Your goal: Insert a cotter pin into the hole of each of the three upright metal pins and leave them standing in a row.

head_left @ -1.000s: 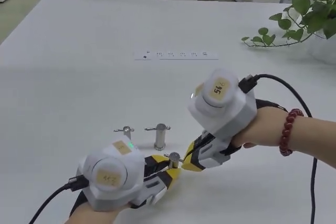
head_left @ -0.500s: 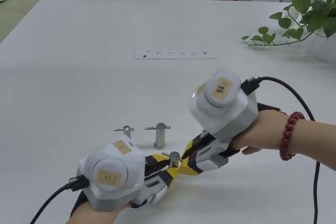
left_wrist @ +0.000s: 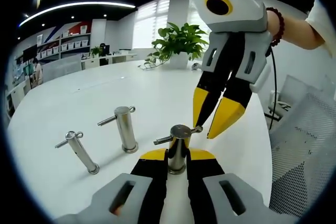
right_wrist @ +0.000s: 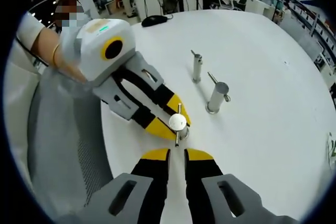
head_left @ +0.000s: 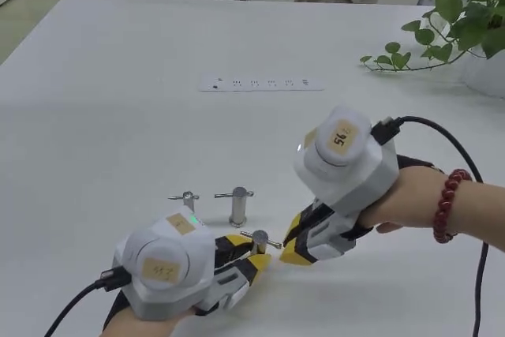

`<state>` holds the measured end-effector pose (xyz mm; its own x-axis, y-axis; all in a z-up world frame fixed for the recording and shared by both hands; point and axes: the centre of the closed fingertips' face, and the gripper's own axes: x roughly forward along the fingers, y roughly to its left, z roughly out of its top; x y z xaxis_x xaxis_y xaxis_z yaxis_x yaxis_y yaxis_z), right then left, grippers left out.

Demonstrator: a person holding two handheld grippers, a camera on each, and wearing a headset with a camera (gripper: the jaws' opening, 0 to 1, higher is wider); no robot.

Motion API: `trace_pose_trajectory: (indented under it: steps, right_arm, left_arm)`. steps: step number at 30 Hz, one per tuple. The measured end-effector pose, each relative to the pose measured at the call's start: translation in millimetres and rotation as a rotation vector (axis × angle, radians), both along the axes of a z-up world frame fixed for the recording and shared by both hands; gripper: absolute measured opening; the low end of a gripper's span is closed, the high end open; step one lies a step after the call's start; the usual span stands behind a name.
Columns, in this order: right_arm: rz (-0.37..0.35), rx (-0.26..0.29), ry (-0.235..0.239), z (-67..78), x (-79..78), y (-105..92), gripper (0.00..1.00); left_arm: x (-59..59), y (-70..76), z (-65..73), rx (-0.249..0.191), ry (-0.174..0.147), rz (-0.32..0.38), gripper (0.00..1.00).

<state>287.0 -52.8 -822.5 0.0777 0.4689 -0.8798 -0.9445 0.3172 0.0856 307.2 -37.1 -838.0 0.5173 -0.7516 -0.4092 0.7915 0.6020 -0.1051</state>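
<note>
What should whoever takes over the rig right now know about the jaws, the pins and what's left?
Left gripper: jaws shut on the near pin, upright on the table.
Right gripper: jaws open, empty, just short of that pin's cotter, which is through the hole.
The middle pin and end pin stand free, each with a cotter through.
Done: all three cotters in.
Left: release the near pin without tipping it; it looks off the others' line, so probably nudge it into the row first.

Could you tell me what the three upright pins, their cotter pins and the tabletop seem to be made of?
Upright pins: metal, probably steel, judging by the brushed silver sheen and bright highlights. Cotter pins: thin shiny silver wire, likely steel too. Tabletop: smooth matte white, perhaps laminate; the look leaves it open.
</note>
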Motion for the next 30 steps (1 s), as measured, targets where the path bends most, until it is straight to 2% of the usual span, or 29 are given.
trace_pose_trajectory:
  steps: [7, 17, 30]
  right_arm:
    - [0.007, 0.003, -0.006, -0.5, 0.4, 0.1, 0.03]
    - [-0.023, 0.049, 0.008, 2.4, 2.2, 7.9, 0.03]
    - [-0.015, 0.045, 0.002, -0.1, 4.8, 10.7, 0.03]
  left_arm:
    - [0.0, 0.0, 0.0, 0.000, 0.001, 0.000, 0.11]
    - [-0.5, 0.0, 0.1, -0.003, -0.003, -0.002, 0.11]
    - [-0.3, -0.5, -0.1, -0.004, -0.006, -0.003, 0.12]
